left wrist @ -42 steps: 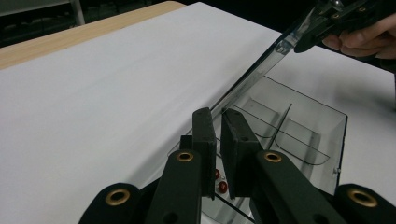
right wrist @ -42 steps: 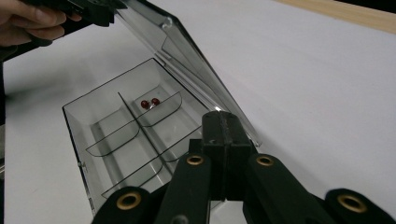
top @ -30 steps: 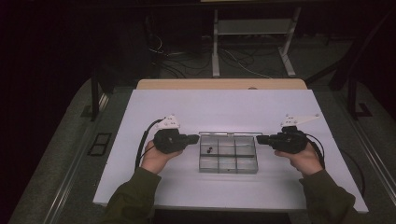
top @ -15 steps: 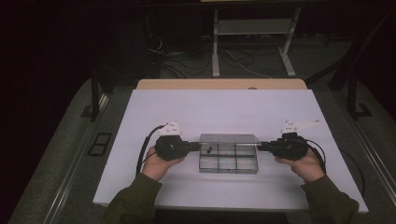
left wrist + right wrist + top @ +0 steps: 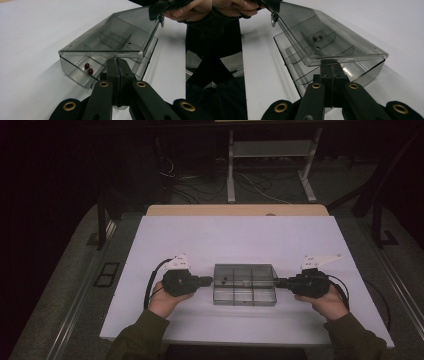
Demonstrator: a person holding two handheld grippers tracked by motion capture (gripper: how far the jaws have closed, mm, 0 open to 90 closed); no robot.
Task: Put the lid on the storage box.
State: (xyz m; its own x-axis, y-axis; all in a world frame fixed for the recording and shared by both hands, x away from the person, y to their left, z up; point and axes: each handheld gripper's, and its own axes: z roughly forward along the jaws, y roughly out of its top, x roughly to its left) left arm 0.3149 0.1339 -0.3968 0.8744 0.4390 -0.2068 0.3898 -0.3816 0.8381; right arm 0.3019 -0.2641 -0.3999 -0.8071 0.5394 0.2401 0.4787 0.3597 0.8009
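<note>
A: Nearest are the two hands, each holding a tool. The left tool [image 5: 209, 281] has its jaws pressed together at the left end of the clear box [image 5: 244, 285]; the right tool [image 5: 278, 282] has its jaws together at the right end.

B: Is either clamped on the box?

A: That can't be told; the closed tips sit just under the lid's [image 5: 110, 37] edge, and the lid stands tilted up off the tray.

B: What's inside?

A: Dividers make compartments. Two small dark red beads [image 5: 88, 69] lie in an end compartment near the left tool.

B: And farther off?

A: The box rests mid-way on a white table [image 5: 240, 237]; past it, a wooden strip [image 5: 235, 210], then a dark floor with cables [image 5: 250, 182] and a metal stand [image 5: 270, 155].
</note>
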